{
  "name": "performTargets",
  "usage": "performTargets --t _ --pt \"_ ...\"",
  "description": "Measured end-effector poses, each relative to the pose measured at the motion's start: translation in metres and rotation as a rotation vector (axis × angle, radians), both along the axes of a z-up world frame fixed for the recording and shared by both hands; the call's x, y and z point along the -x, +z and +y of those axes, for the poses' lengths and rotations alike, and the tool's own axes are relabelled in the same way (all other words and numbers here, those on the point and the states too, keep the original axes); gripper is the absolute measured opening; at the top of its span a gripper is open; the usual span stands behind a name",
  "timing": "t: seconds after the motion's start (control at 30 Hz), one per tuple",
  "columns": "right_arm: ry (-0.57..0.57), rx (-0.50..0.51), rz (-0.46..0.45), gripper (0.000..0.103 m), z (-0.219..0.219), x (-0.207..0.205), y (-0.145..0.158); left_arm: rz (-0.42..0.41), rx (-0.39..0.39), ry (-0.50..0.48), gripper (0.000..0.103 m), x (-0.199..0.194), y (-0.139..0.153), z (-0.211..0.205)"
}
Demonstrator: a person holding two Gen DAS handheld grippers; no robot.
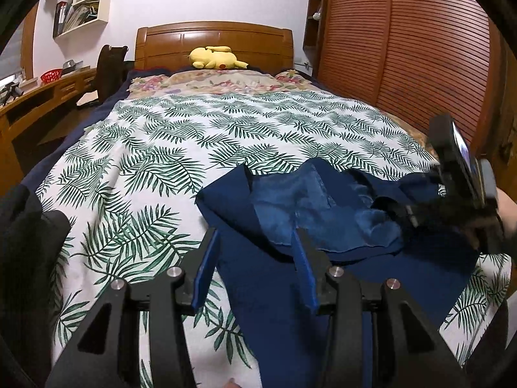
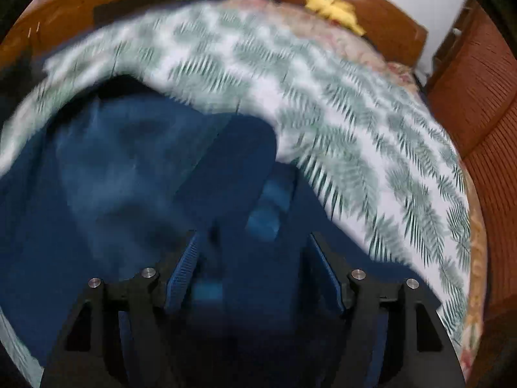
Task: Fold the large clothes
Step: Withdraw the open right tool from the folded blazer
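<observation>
While the navy garment (image 1: 274, 278) lies rumpled at the near end of the bed (image 1: 161, 148), lining side showing, folding looks barely begun. Left hand-held gripper (image 1: 255, 252) is part open over the cloth, nothing pinched. Right hand-held gripper (image 2: 255, 258) stands wide above the fabric, empty. Next likely needs an edge grabbed and spread flat. Right view is motion-blurred; garment's near hem is cut off.

the garment (image 1: 274, 278) lies on the bedspread (image 1: 181, 148) at the bed's foot, plush toy (image 1: 215, 57) far behind by the headboard (image 1: 213, 40).
</observation>
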State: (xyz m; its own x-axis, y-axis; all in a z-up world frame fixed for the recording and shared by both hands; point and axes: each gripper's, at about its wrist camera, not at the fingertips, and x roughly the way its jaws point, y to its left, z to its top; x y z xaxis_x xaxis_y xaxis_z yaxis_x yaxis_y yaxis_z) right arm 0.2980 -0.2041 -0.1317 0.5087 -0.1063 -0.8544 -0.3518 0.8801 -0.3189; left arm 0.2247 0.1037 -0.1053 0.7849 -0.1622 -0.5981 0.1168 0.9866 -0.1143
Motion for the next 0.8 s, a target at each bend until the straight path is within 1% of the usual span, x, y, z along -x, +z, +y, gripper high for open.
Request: performTargets --t 0.03,0.07,0.1,0.13,0.17,0.2,0.27,0.3,0.37,0.43,0.5,0.53,0.57,0.6,0.63,0.7,0.73,0.8 --pt "0.002 0.026 0.038 0.069 -0.001 0.005 -0.007 0.001 0.001 0.0 0.045 0.0 0.0 0.0" --pt "-0.003 0.113 0.066 0.069 -0.003 0.011 -0.018 0.001 0.001 0.001 0.045 0.0 0.0 0.001" --pt "-0.02 0.204 0.062 0.066 -0.005 0.012 -0.023 0.001 0.001 0.002 0.045 0.0 0.0 0.001" --pt "-0.023 0.231 0.048 0.041 -0.009 0.011 -0.022 0.001 0.002 0.003 0.045 0.0 0.0 0.001" --pt "-0.04 0.253 0.037 0.027 -0.015 0.003 -0.018 -0.001 0.003 0.002 0.045 0.0 0.0 0.001" --pt "-0.056 0.255 0.031 0.01 -0.018 -0.005 -0.014 -0.003 0.003 0.001 0.045 0.0 0.0 0.001" --pt "-0.054 0.266 -0.015 0.006 -0.017 -0.027 -0.003 -0.005 0.002 -0.001 0.045 0.0 0.0 -0.001" --pt "-0.048 0.295 -0.037 0.005 -0.013 -0.042 0.0 -0.005 0.001 -0.001 0.045 0.0 0.0 -0.001" --pt "-0.021 0.305 -0.061 0.005 -0.002 -0.073 0.004 -0.004 -0.003 -0.001 0.045 -0.001 0.0 -0.002" --pt "0.0 0.344 -0.066 0.005 0.008 -0.095 -0.001 -0.002 -0.007 0.0 0.045 -0.002 -0.001 -0.003" --pt "0.069 0.334 -0.066 0.005 0.023 -0.111 -0.007 0.001 -0.012 0.001 0.045 -0.002 -0.002 -0.003" --pt "0.088 0.34 -0.064 0.005 0.028 -0.118 -0.01 0.002 -0.014 0.003 0.045 -0.003 -0.003 -0.002" --pt "0.08 0.337 -0.053 0.007 0.03 -0.125 -0.013 0.006 -0.014 0.006 0.045 -0.004 -0.003 -0.001" --pt "0.056 0.306 -0.027 0.014 0.03 -0.134 -0.015 0.009 -0.014 0.007 0.045 -0.005 -0.004 -0.001" --pt "0.036 0.292 -0.024 0.032 0.029 -0.14 -0.014 0.012 -0.012 0.01 0.045 -0.006 -0.005 0.0" --pt "0.008 0.267 -0.091 0.058 0.024 -0.142 -0.001 0.015 -0.011 0.01 0.045 -0.007 -0.006 0.0" --pt "-0.003 0.252 -0.117 0.059 0.026 -0.142 0.007 0.017 -0.012 0.008 0.045 -0.008 -0.006 0.0" --pt "-0.063 0.203 -0.171 0.06 0.01 -0.146 0.029 0.017 -0.016 0.005 0.045 -0.008 -0.006 -0.002"
